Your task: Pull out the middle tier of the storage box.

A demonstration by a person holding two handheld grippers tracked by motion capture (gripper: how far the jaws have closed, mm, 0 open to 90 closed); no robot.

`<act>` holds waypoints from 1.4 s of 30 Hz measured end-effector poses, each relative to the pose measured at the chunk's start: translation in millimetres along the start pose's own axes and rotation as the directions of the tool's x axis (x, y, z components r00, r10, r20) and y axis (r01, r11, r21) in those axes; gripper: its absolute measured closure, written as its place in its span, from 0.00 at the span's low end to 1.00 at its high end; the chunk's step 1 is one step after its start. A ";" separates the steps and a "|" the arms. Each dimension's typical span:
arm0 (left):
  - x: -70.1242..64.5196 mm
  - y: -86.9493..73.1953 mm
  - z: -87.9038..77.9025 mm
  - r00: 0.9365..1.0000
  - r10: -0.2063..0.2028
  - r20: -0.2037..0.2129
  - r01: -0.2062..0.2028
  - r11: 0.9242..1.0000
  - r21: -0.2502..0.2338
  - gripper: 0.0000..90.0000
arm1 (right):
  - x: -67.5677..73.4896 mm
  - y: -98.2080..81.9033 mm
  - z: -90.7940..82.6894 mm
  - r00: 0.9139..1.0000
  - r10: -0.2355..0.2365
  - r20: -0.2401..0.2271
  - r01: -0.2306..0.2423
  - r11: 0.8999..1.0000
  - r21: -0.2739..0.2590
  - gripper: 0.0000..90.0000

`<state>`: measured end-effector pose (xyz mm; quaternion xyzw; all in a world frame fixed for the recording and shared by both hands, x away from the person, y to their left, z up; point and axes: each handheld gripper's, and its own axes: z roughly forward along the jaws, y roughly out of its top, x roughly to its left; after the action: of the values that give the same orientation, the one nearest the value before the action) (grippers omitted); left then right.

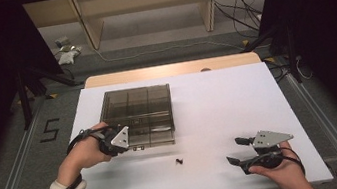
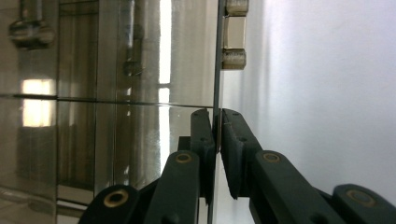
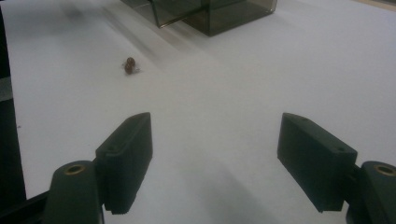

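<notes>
A smoky see-through compartment box [image 1: 138, 109] lies on the white tabletop [image 1: 223, 101], left of centre. At its front left edge my left gripper [image 1: 130, 141] is shut on the box's thin clear lid edge. In the left gripper view the two black pads [image 2: 205, 140] pinch that panel [image 2: 116, 93], with a small latch [image 2: 233, 37] farther along the edge. My right gripper [image 1: 234, 150] rests near the front right, open with nothing between its fingers [image 3: 215, 158]. A small dark screw [image 1: 180, 161] lies loose between the box and the right gripper, to its front left [image 3: 130, 66].
The box's near corner [image 3: 219, 11] shows at the top of the right gripper view. Beyond the table's far wooden edge [image 1: 173, 68] stand a wooden shelf frame [image 1: 143, 7] and floor cables [image 1: 239, 8]. Metal rails [image 1: 11, 173] run along both sides.
</notes>
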<state>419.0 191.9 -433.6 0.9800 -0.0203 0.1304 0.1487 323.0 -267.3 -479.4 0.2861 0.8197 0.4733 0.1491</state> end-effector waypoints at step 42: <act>-9.3 -2.8 -20.9 0.965 -0.254 -0.065 0.243 0.960 -0.140 0.53 | -0.1 0.1 -0.6 1.000 0.002 0.001 -0.002 1.000 -0.001 0.30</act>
<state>405.0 200.7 -417.6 0.9567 0.1006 0.1492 0.2287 322.8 -267.7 -479.1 0.2869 0.8191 0.4738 0.1491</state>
